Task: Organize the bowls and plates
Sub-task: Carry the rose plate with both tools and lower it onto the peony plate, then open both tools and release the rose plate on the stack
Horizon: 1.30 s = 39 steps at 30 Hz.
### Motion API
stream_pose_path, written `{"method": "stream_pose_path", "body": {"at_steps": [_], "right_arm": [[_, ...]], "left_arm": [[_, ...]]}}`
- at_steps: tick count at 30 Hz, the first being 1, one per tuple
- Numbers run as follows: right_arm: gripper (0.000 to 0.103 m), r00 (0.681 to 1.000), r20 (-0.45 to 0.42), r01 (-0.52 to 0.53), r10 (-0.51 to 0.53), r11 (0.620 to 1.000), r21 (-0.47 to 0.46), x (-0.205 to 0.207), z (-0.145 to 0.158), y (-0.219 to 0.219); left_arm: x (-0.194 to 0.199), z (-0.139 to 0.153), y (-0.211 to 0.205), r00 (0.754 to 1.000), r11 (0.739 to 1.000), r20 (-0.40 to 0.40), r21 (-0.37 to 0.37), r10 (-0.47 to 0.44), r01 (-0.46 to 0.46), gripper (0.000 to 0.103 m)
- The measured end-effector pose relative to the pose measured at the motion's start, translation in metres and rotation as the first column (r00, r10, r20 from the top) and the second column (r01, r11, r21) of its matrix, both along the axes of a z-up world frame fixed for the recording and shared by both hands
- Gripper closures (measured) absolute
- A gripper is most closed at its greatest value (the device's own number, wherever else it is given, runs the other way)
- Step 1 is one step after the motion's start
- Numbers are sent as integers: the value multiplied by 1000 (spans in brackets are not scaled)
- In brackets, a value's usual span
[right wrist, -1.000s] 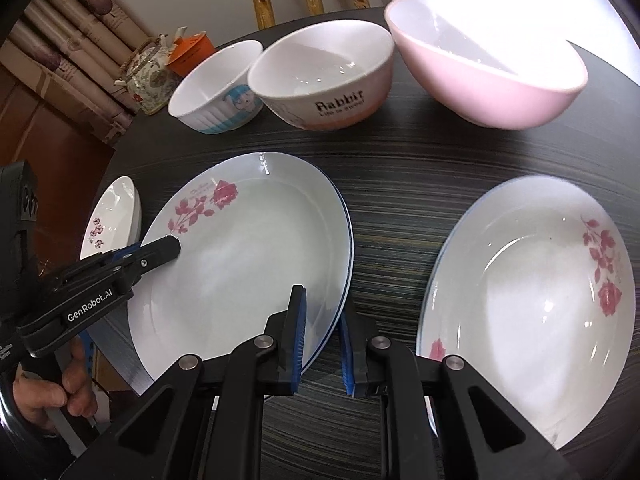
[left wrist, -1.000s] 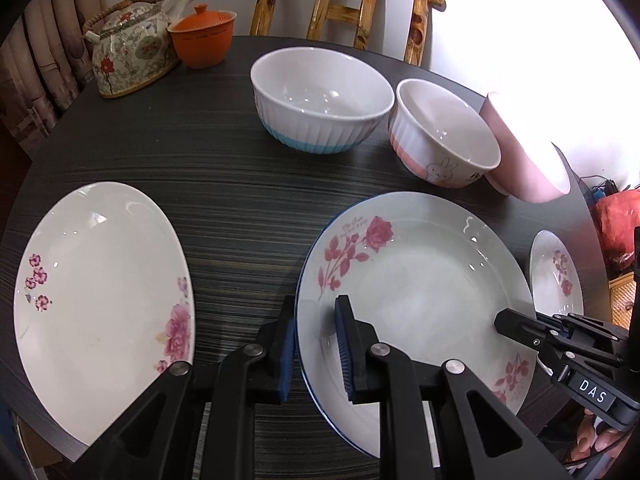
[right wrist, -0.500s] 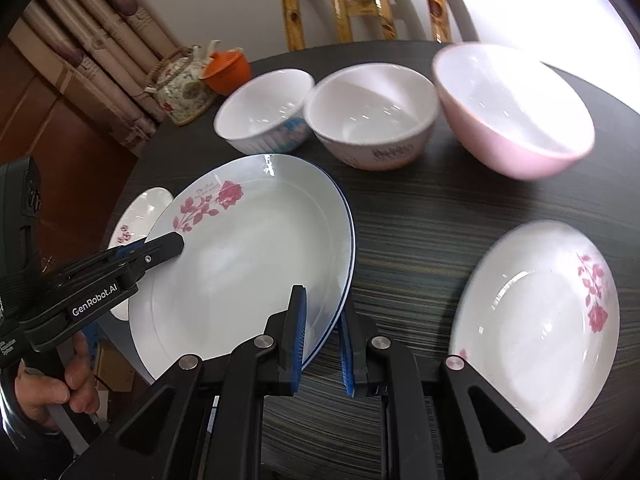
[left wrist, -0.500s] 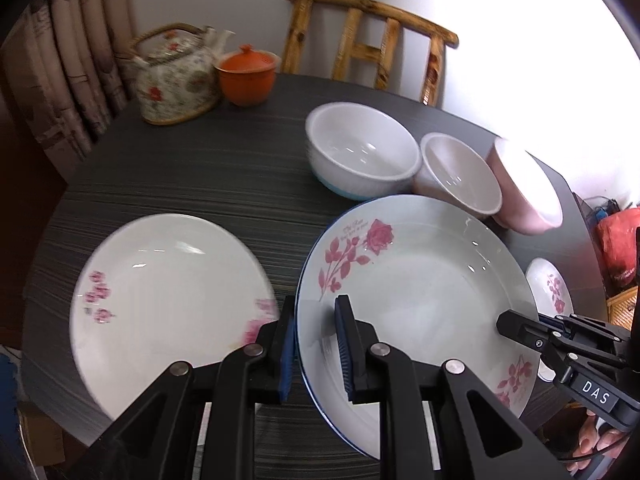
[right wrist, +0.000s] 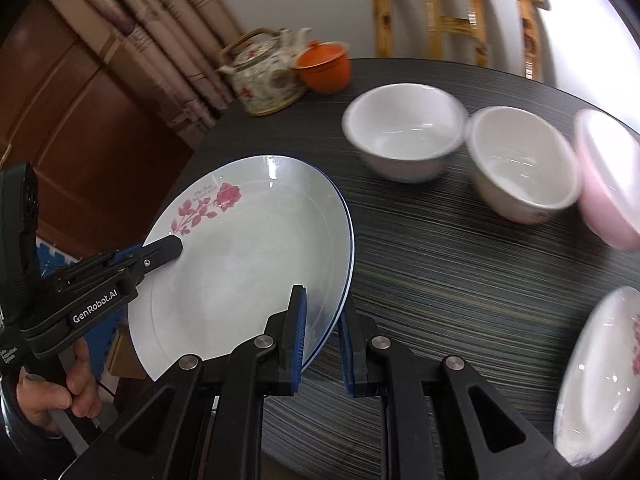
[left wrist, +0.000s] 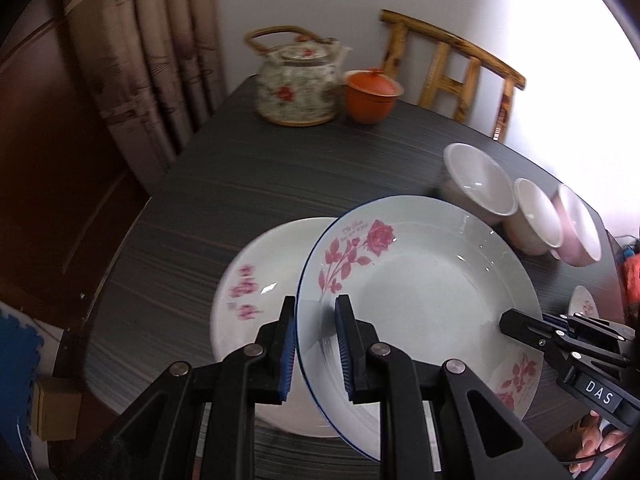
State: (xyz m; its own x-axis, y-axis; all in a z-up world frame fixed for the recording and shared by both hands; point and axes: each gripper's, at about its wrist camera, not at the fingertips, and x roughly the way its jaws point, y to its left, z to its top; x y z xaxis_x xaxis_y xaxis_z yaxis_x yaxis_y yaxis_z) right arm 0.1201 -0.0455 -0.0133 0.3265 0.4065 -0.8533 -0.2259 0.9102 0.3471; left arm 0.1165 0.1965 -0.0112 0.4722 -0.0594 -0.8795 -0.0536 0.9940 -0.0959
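A blue-rimmed plate with a red rose hangs above the dark table, gripped from both sides. My left gripper is shut on its left rim, and my right gripper is shut on its right rim. Each gripper shows in the other's view, the right gripper and the left gripper. The held plate partly overlaps a pink-blossom plate lying on the table below. Another rose plate lies at the right. Behind stand a white bowl, a second white bowl and a pink bowl.
A floral teapot and an orange lidded cup stand at the table's far edge before a bamboo chair. Curtains and a wooden door lie to the left. A person's hand grips the left handle.
Both grippers have raised the rose plate off the table and carried it left, until it overlaps the blossom plate. The bowls have fallen back to the right.
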Motion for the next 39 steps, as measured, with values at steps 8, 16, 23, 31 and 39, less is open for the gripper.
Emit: {"method": "stream_pose_path", "body": {"at_steps": [8, 16, 23, 31, 39], "right_arm": [[88, 998, -29, -59, 59, 998, 1, 14, -13, 52], [88, 995, -69, -74, 72, 997, -26, 17, -34, 70], [88, 994, -86, -75, 70, 996, -45, 24, -45, 73], [88, 993, -84, -85, 80, 995, -46, 23, -44, 75], [84, 992, -83, -100, 95, 993, -63, 21, -42, 79]], "left_arm": [[-2, -20, 37, 999, 1000, -34, 4, 23, -23, 84], [5, -47, 46, 997, 1000, -80, 0, 15, -15, 84], [13, -52, 47, 996, 1000, -90, -3, 0, 0, 84], [18, -52, 48, 993, 1000, -118, -8, -17, 16, 84], [21, -53, 46, 990, 1000, -141, -4, -24, 23, 84]]}}
